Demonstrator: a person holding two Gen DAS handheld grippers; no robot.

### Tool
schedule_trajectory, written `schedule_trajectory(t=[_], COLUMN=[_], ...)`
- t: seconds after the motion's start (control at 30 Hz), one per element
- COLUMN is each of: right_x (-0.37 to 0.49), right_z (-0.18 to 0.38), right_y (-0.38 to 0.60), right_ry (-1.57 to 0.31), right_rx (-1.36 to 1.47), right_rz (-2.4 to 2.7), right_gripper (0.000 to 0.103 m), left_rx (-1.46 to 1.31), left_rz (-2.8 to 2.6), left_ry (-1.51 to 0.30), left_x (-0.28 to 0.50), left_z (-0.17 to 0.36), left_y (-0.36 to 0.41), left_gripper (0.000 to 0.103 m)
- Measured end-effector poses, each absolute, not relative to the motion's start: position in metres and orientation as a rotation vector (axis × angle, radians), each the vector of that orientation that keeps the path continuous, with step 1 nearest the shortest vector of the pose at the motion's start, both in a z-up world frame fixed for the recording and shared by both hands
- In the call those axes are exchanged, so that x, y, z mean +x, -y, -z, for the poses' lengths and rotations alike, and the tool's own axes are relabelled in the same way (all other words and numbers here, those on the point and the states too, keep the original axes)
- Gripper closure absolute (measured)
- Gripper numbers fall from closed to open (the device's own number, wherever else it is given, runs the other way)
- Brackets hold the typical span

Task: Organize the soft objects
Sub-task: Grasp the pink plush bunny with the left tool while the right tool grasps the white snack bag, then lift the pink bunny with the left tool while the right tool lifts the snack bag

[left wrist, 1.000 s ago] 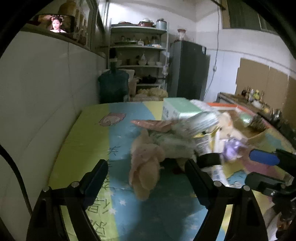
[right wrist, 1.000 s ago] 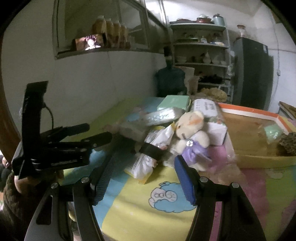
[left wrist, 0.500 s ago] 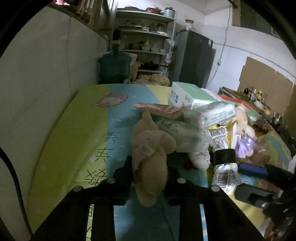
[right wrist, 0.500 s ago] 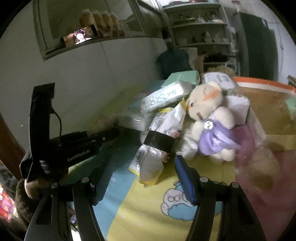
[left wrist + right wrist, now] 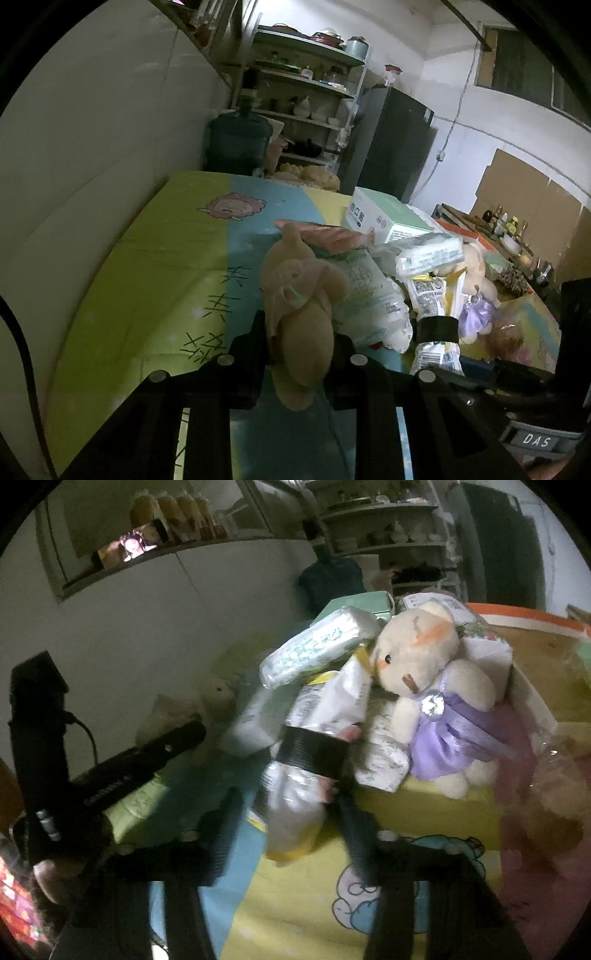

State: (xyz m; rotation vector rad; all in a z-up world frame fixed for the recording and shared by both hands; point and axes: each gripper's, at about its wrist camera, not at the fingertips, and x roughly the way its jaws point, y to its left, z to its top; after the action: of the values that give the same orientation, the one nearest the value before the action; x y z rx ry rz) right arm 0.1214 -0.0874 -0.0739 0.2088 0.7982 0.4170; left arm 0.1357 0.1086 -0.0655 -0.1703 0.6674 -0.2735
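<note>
My left gripper (image 5: 299, 332) is shut on a beige plush toy (image 5: 295, 280), squeezing its lower body just above the cartoon play mat (image 5: 155, 258). The toy's head leans on a white plastic pack (image 5: 369, 295). In the right wrist view my right gripper (image 5: 291, 805) has its jaws closing, one finger on each side of a silver and yellow packet with a black tape band (image 5: 310, 749); the blurred pads do not visibly press on it. A cream teddy bear in a purple dress (image 5: 424, 664) lies on the pile behind the packet.
The pile also holds a wrapped tissue pack (image 5: 317, 642) and a green and white box (image 5: 384, 218). A wooden tray with an orange rim (image 5: 517, 613) lies to the right. A white wall runs along the left, with shelves and a water jug (image 5: 236, 144) behind.
My left gripper went from wide open to shut on the beige plush toy. My right gripper came closer to the taped packet and its fingers have narrowed around it.
</note>
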Motion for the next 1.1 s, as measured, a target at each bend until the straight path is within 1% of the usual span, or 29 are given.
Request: schedule_trajectory(t=[0.4,0.77,1.1], right_x=[0.101,0.084,0.072], right_z=[0.067,0.064,0.05], right_y=[0.088,0.094,0.095], right_ry=[-0.757,-0.752,-0.714], right_rx=[0.177,0.198,0.183], right_rz=[-0.428,-0.46,-0.476], right_gripper=[0.063,0.063,0.065], left_rx=[-0.247,-0.21,-0.176], left_rz=[0.244,0.196,0.217], left_ry=[-0.635,-0.617,-0.575], left_x=[0.125,0.112,0.095], left_z=[0.065,0.061,0.046], left_y=[-0.123,-0.114,-0.102], left_gripper=[0.077,0.077,0.077])
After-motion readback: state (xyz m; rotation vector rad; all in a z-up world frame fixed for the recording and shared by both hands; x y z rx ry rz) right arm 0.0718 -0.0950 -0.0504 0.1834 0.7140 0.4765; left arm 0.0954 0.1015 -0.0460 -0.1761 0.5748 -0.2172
